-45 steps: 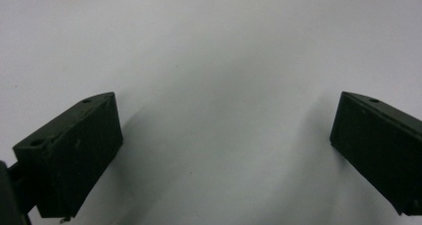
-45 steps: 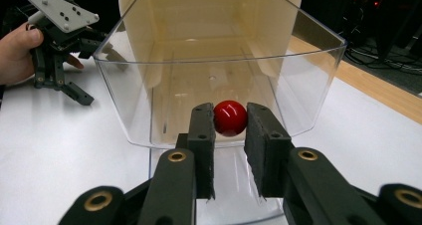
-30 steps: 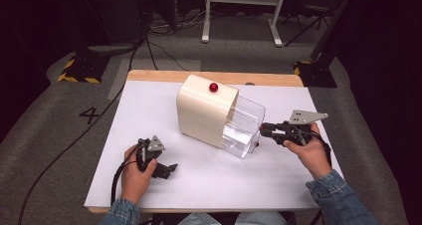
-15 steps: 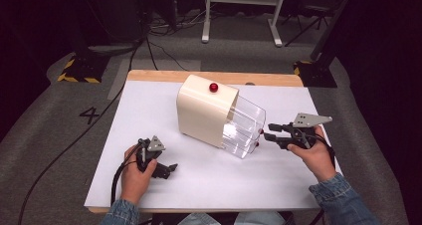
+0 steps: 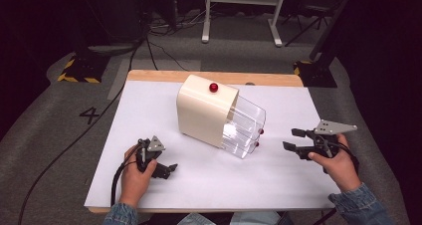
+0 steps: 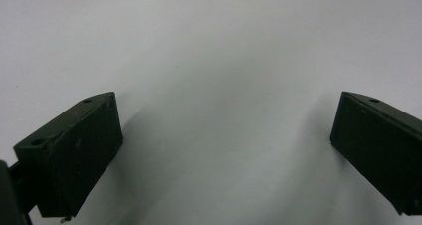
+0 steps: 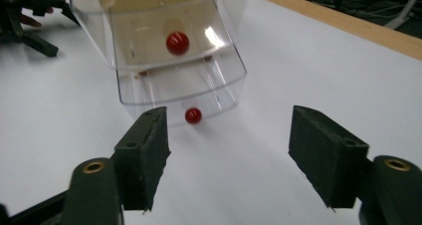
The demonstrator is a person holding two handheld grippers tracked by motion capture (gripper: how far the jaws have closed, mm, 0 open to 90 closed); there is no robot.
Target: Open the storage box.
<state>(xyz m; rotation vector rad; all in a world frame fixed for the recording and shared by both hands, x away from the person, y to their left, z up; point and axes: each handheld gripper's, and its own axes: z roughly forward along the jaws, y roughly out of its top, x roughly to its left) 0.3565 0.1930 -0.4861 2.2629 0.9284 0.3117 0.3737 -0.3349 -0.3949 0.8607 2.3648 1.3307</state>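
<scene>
A cream box with a red knob on top stands mid-table, and a clear plastic drawer is pulled out of its right side. The clear drawer has red knobs on its front. My right gripper is open, a short way right of the drawer, pointing at it. In the right gripper view its jaws stand wide apart with nothing between them. My left gripper rests low on the white table near the front left, open, over bare table.
The white tabletop has a wooden far edge. Cables and a white stand lie on the grey floor beyond. A cable trails from the left gripper.
My right gripper has drawn back to the right and slightly toward me, away from the drawer. The left gripper has stayed put.
</scene>
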